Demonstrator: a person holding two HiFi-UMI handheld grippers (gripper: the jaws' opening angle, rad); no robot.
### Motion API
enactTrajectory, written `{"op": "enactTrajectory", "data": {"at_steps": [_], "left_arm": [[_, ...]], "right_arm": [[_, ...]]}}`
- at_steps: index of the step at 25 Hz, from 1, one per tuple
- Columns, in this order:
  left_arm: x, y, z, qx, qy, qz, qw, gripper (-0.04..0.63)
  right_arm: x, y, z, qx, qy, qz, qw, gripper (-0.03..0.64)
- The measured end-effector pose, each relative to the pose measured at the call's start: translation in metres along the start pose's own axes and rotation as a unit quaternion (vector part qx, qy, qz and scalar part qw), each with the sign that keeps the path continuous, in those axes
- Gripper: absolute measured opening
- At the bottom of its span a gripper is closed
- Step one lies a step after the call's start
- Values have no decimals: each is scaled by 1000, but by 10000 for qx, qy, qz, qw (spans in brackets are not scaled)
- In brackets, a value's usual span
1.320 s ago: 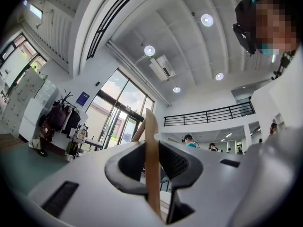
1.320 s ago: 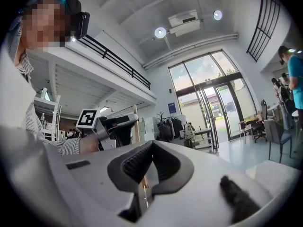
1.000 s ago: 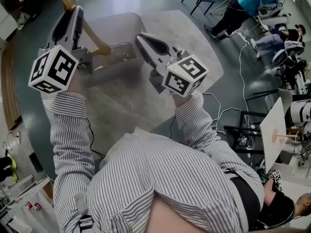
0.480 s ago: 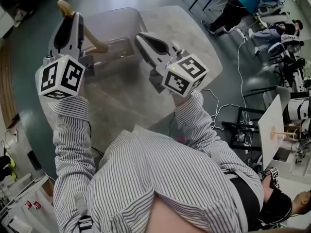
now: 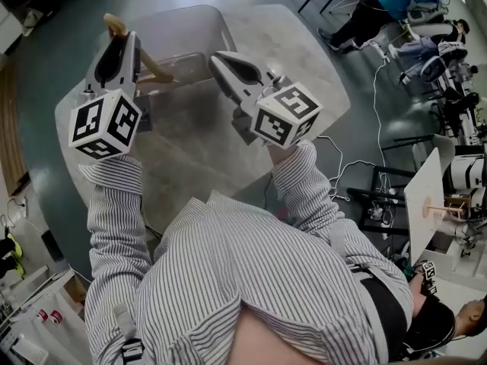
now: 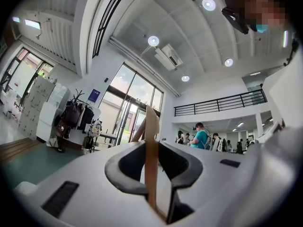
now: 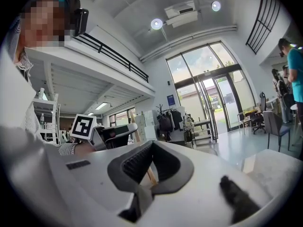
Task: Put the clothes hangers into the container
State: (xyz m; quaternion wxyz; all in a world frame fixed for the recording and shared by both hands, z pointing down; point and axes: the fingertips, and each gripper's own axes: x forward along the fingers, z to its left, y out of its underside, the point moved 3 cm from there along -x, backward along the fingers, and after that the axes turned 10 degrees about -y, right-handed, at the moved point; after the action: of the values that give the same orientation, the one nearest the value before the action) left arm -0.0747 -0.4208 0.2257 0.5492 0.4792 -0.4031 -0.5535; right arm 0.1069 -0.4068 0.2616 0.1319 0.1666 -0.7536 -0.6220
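My left gripper is shut on a wooden clothes hanger. It holds the hanger over the near left corner of a clear plastic container on the round grey table. One hanger end sticks out past the jaws to the left. In the left gripper view the hanger stands edge-on between the pads of the left gripper. My right gripper hovers at the container's near right side, shut with nothing in it. In the right gripper view the jaws of the right gripper meet at the tips.
The container stands at the table's far side. People sit on chairs at the back right. Cables and equipment stands crowd the floor to the right. A coat rack with bags stands far off by the glass doors.
My left gripper has come down and a little rightward with the hanger, closer to the container. The right gripper has stayed almost where it was.
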Motion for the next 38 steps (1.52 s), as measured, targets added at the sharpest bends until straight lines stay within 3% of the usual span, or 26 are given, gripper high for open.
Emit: {"op": "enactTrajectory", "data": {"at_steps": [9,21,38], "left_arm": [[-14,28,11,41,-226,541,9983,91],[-43,46,11,94,-358,809,9960,91],[-82,92,-8,-49,-152,1368,9905,91]], "right_arm": [[3,8,5,98,-24,93,9999,14],[3,25,13,162,-118,250,9995,14],[-1,49,41,212,-443,610,9969,14]]}}
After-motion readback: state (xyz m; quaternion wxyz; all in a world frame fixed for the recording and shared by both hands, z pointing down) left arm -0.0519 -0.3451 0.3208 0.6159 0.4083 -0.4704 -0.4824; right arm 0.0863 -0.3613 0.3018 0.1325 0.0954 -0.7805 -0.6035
